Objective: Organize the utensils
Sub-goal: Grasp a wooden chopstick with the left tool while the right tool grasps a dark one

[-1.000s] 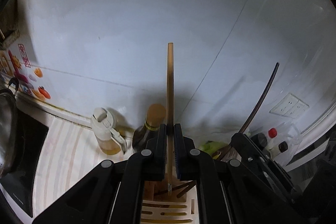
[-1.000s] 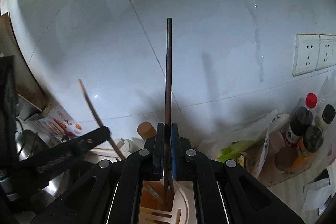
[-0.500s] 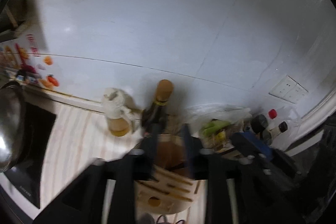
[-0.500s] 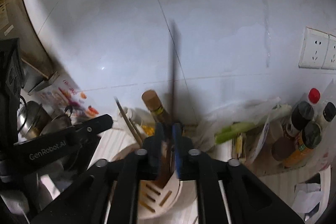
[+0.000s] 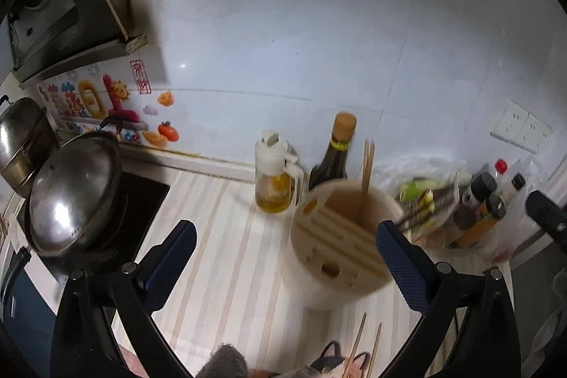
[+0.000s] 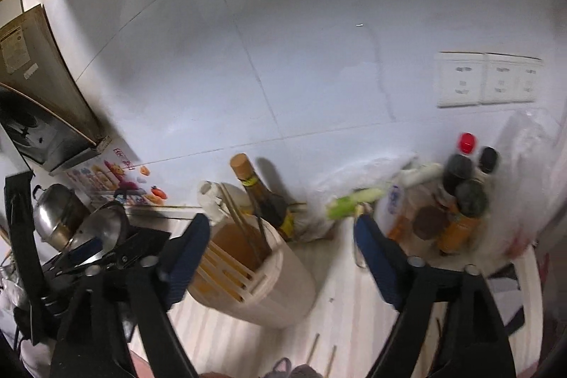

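A round cream utensil holder (image 5: 340, 257) stands on the striped counter; it also shows in the right wrist view (image 6: 262, 282). Light wooden chopsticks (image 5: 367, 165) stand upright in it, and in the right wrist view (image 6: 235, 218) they lean left beside a darker one. My left gripper (image 5: 283, 247) is open and empty, raised in front of the holder. My right gripper (image 6: 280, 247) is open and empty, to the right of the holder. More chopsticks (image 5: 358, 342) lie on the counter near the front edge, also seen in the right wrist view (image 6: 313, 348).
An oil dispenser (image 5: 274, 179) and a dark sauce bottle (image 5: 335, 158) stand behind the holder. A pot lid (image 5: 71, 193) and steel pot (image 5: 19, 137) sit on the stove at left. Seasoning bottles (image 6: 460, 197) and bagged greens (image 6: 354, 201) crowd the right. Wall sockets (image 6: 489, 78).
Both grippers have opened and let their chopsticks drop into the holder. Both have pulled back and up, so the holder and counter now show in full.
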Motion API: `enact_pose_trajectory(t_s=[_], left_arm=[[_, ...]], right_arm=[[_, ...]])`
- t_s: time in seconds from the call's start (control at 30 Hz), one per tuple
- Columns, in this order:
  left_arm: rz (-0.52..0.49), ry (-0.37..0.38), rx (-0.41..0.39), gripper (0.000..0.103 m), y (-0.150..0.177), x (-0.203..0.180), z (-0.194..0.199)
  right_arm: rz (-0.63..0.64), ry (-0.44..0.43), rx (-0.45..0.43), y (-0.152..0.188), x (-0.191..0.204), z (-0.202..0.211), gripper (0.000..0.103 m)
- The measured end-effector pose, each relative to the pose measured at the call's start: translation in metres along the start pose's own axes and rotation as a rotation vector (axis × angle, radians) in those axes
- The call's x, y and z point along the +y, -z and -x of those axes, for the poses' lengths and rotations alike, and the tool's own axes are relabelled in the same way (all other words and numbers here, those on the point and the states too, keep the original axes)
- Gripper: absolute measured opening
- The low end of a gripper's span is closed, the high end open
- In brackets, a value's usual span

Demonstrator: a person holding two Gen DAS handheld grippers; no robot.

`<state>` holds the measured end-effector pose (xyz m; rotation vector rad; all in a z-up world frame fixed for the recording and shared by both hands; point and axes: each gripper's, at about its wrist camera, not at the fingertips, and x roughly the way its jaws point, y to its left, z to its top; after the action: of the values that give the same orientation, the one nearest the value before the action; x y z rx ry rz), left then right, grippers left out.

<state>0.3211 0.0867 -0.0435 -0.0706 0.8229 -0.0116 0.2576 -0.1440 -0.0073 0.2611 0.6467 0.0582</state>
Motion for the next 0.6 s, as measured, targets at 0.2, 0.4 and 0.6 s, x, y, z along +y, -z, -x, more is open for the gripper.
enact_pose_trajectory(t_s=[0.2, 0.4, 0.6], left_arm=[[-0.020, 0.015, 0.063, 0.103, 0.045, -0.009, -0.002], [-0.083, 0.014, 0.139, 0.103, 0.086, -0.030, -0.020], [-0.168, -0.001, 0.233, 0.103, 0.129, -0.059, -0.049]], right_arm=[[-0.048, 0.086, 0.008, 0.042, -0.026, 0.019, 0.102], [-0.085, 0.191, 0.077, 0.083, -0.060, 0.013, 0.102], [-0.105, 0.238, 0.211, 0.120, -0.099, -0.010, 0.102]])
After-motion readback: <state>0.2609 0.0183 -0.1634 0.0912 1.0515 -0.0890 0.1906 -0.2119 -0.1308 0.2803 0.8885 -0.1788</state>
